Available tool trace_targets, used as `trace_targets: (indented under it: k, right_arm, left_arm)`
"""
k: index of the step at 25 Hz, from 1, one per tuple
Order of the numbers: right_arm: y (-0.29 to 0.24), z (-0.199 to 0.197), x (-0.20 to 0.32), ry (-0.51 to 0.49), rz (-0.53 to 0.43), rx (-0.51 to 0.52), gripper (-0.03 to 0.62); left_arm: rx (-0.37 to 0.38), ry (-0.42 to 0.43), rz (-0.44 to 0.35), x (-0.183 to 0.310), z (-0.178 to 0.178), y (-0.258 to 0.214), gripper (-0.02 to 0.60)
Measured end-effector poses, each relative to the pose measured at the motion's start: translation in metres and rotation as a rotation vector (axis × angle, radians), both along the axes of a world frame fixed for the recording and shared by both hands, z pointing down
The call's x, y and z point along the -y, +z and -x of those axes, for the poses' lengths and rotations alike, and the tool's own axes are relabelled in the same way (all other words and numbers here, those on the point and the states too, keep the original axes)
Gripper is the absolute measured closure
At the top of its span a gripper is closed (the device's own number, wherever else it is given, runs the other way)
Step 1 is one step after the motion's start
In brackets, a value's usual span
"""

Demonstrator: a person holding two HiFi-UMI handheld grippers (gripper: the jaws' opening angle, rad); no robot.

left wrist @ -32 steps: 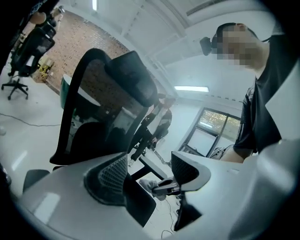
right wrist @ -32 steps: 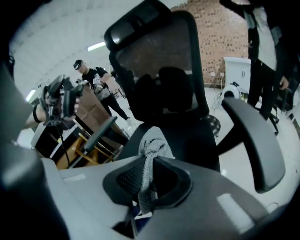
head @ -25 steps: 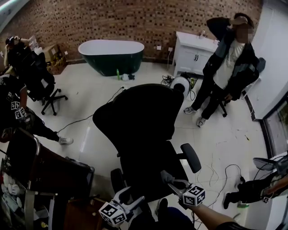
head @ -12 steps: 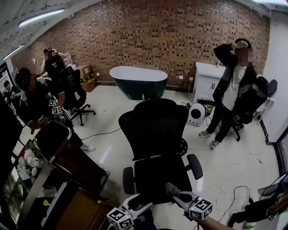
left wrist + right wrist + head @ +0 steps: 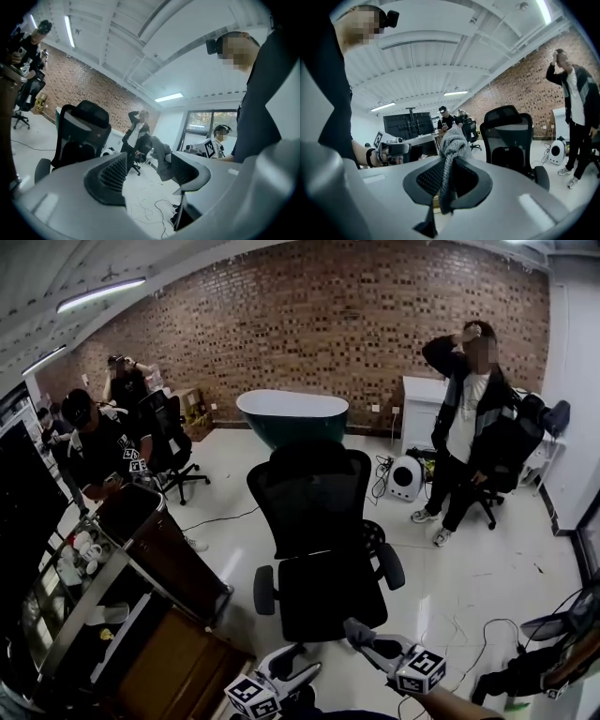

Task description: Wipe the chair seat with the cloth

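Observation:
The black mesh office chair point(image 5: 315, 493) faces me in the middle of the floor, its seat point(image 5: 328, 592) bare; it also shows as the chair point(image 5: 77, 133) and chair point(image 5: 510, 136) in the gripper views. My right gripper point(image 5: 361, 634) is held low, just in front of the seat's front edge, shut on a grey cloth point(image 5: 354, 628). In the right gripper view the cloth point(image 5: 452, 145) is bunched above the closed right gripper point(image 5: 448, 178). My left gripper point(image 5: 292, 664) is beside it, open and empty; in its own view the left gripper point(image 5: 147, 171) shows floor between its pads.
A metal cart point(image 5: 89, 577) with cups stands close at the left. A person point(image 5: 464, 418) stands at the back right, seated people point(image 5: 94, 442) at the left. A green bathtub point(image 5: 291, 413), a white cabinet point(image 5: 422, 395) and floor cables point(image 5: 459, 634) surround the chair.
The head view has lifted and drawn back, so the chair now appears farther off and fully in view. Both grippers stay low in front of me; the right keeps the cloth.

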State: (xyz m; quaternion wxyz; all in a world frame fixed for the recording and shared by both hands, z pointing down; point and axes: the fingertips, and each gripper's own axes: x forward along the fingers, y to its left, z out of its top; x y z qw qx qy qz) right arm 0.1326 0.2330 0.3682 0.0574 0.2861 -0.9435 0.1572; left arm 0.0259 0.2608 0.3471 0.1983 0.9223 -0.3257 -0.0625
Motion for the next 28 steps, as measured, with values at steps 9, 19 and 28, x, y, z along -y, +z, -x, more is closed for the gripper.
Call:
trace_targets:
  k: [9, 19, 28]
  right_arm:
    - [-0.022, 0.005, -0.048, 0.025, -0.036, 0.001, 0.565]
    - [-0.049, 0.043, -0.075, 0.006, -0.092, 0.051, 0.565]
    - [-0.049, 0.059, -0.082, 0.021, -0.081, 0.063, 0.565]
  left_arm:
    - [-0.019, 0.023, -0.038, -0.045, -0.002, -0.026, 0.264]
    - [-0.001, 0.022, -0.05, -0.071, 0.037, -0.033, 0.265]
    - [-0.007, 0.044, -0.073, -0.08, 0.052, -0.035, 0.265]
